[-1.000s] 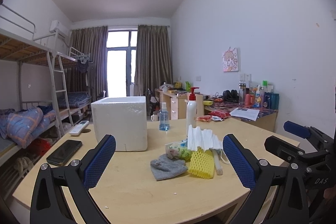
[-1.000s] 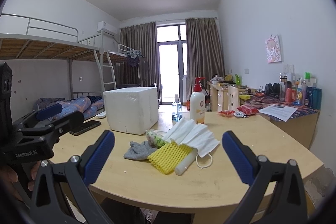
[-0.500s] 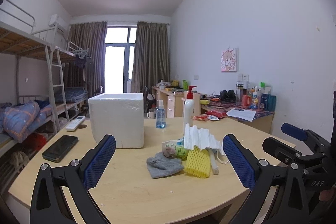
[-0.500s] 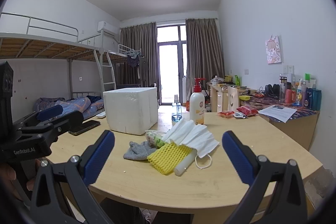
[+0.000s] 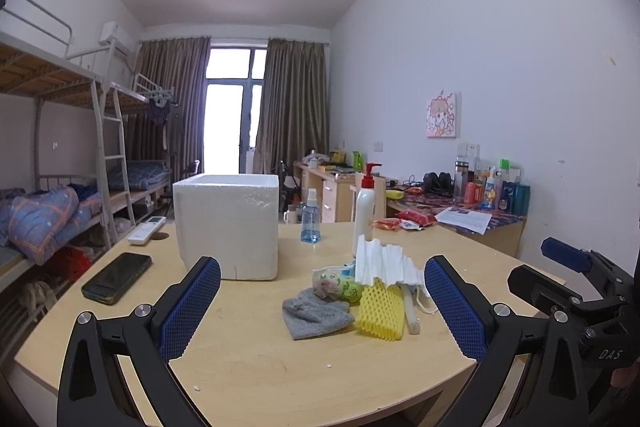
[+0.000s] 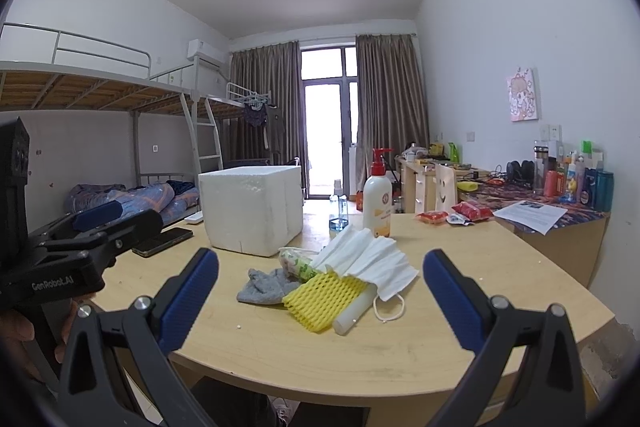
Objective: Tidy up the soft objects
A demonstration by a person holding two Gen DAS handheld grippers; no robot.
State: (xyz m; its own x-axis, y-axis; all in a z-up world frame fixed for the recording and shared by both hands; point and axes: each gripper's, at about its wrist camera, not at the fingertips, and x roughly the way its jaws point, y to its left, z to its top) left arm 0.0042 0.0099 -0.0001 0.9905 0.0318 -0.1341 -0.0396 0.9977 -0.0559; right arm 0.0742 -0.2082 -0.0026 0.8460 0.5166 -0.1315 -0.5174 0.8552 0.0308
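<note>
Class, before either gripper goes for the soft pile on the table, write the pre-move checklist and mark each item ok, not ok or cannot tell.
1. Left gripper jaws open, holding nothing: ok.
2. Right gripper jaws open, holding nothing: ok.
3. Pile within view of both cameras, grey cloth, yellow foam net and white face masks: ok.
4. Foam box top open: cannot tell.
5. Items separated for single picks: not ok, they overlap.
6. Pump bottle away from the pile: not ok, directly behind it.
</note>
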